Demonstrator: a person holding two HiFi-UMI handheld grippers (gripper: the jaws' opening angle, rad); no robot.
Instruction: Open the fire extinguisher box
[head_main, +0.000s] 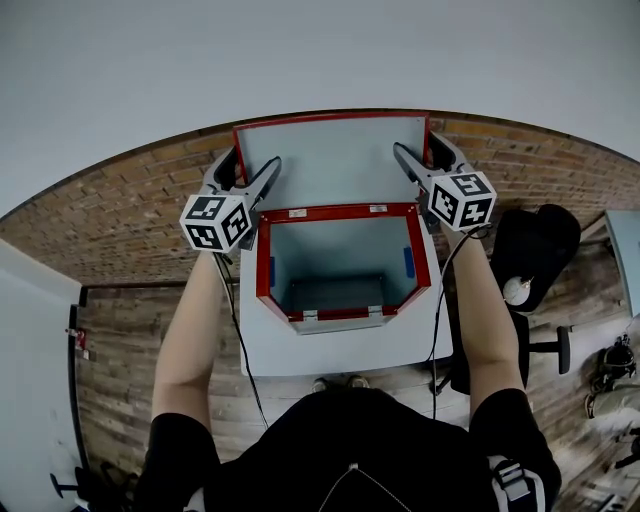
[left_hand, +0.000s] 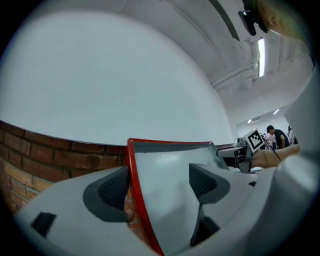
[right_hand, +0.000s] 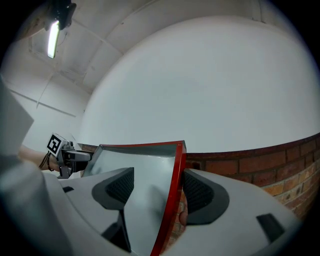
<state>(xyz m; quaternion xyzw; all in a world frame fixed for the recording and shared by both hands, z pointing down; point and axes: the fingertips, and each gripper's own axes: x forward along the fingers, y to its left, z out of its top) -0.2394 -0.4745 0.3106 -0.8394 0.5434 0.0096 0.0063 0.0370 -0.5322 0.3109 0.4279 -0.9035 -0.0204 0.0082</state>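
Head view: fire extinguisher box (head_main: 262, 262) sits mid-tabletop toward the far edge of the white table (head_main: 340, 350). Its lid (head_main: 335, 160) is already swung up and stands upright along the far edge. The box cavity looks empty (no extinguisher visible inside). The left gripper (head_main: 255, 165) is at the lid's left side rim and the right gripper (head_main: 418, 150) at its right side rim. The lid's long axis runs left-right between them, so each hand is equally near its own edge.

Left gripper view: jaws apart, straddling the red left rim (left_hand: 135, 180). The outer pad is just beside the rim and the inner pad stands over the lid panel (left_hand: 170, 165) with a clear gap. Released, not clamped.

Right gripper view: a mirror image, jaws apart around the red right rim (right_hand: 175, 175). The outer pad looks to be touching it and the inner pad is off the panel (right_hand: 145, 165). Nothing is pinched.

Judgement: the box is essentially open, and both claws can back straight off the rims.
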